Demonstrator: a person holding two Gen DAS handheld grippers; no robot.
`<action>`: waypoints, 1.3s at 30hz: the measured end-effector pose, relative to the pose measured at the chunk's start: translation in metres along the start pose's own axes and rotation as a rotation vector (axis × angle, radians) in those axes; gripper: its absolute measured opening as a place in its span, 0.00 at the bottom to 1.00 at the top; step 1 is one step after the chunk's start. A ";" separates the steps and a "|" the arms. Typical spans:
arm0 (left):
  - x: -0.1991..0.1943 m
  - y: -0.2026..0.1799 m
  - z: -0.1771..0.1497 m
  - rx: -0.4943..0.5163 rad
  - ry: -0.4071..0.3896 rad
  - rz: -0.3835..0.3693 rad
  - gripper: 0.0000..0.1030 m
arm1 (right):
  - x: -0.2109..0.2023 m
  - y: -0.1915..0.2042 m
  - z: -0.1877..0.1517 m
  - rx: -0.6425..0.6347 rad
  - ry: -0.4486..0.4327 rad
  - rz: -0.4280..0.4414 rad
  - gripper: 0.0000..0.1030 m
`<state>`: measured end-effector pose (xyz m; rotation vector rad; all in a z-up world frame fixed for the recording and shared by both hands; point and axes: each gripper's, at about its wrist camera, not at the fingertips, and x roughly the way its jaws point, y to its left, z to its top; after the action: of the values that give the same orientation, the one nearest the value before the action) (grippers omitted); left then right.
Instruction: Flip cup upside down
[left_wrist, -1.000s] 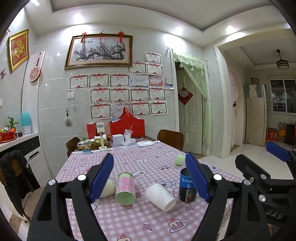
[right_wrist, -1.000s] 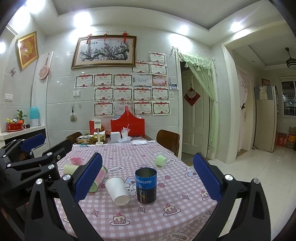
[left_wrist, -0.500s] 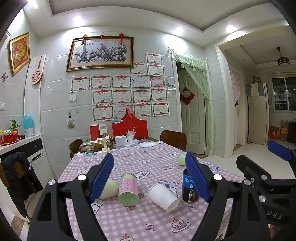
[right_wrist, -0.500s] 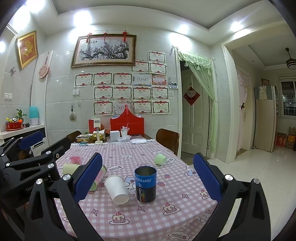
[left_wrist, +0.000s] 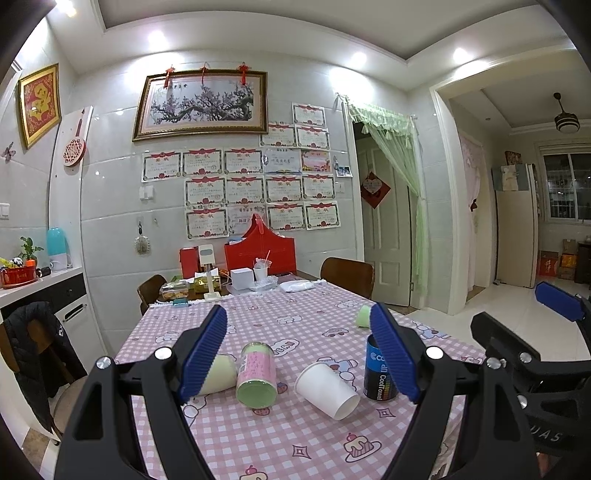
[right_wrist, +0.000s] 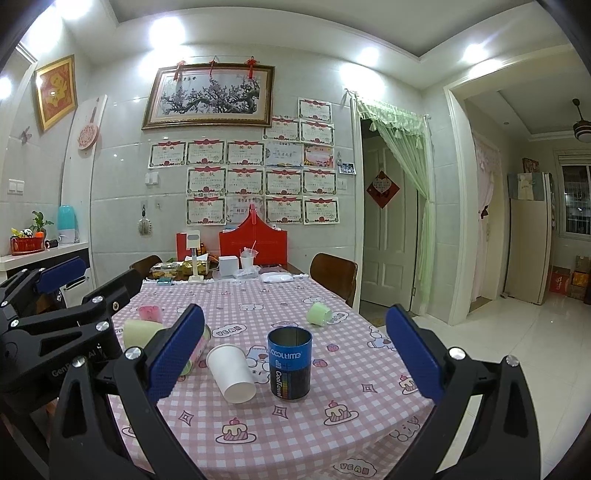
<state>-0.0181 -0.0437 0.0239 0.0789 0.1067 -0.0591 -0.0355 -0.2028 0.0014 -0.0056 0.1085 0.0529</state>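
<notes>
Several cups lie on the pink checked table (left_wrist: 295, 443). A white paper cup (left_wrist: 327, 389) (right_wrist: 232, 372) lies on its side. A blue tin cup (right_wrist: 290, 363) (left_wrist: 378, 380) stands upright, mouth up. A pink cylinder cup (left_wrist: 256, 374) and a cream cup (left_wrist: 218, 374) lie on their sides at the left. A small green cup (right_wrist: 319, 314) lies further back. My left gripper (left_wrist: 299, 354) is open and empty, above the near table edge. My right gripper (right_wrist: 295, 354) is open and empty, in front of the blue tin cup.
A small pink cup (right_wrist: 149, 313) sits at the table's left. Boxes, a red basket (left_wrist: 260, 251) and food containers crowd the far end. Brown chairs (right_wrist: 334, 273) stand at the right and back. A counter (left_wrist: 37, 288) is to the left.
Both grippers have drawn back and risen slightly; the cups sit a little lower and nearer the middle of the views. No cup has moved.
</notes>
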 end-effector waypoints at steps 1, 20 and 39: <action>0.000 0.000 0.000 0.000 0.000 0.001 0.76 | 0.000 0.000 0.000 0.000 0.000 0.000 0.92; 0.001 0.001 -0.001 0.002 0.003 0.002 0.76 | 0.000 0.001 -0.001 -0.001 0.005 -0.001 0.92; 0.000 0.005 -0.004 0.002 0.007 0.004 0.76 | 0.000 0.001 -0.003 -0.002 0.011 -0.001 0.92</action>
<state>-0.0181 -0.0386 0.0200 0.0814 0.1130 -0.0552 -0.0356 -0.2017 -0.0011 -0.0077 0.1197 0.0525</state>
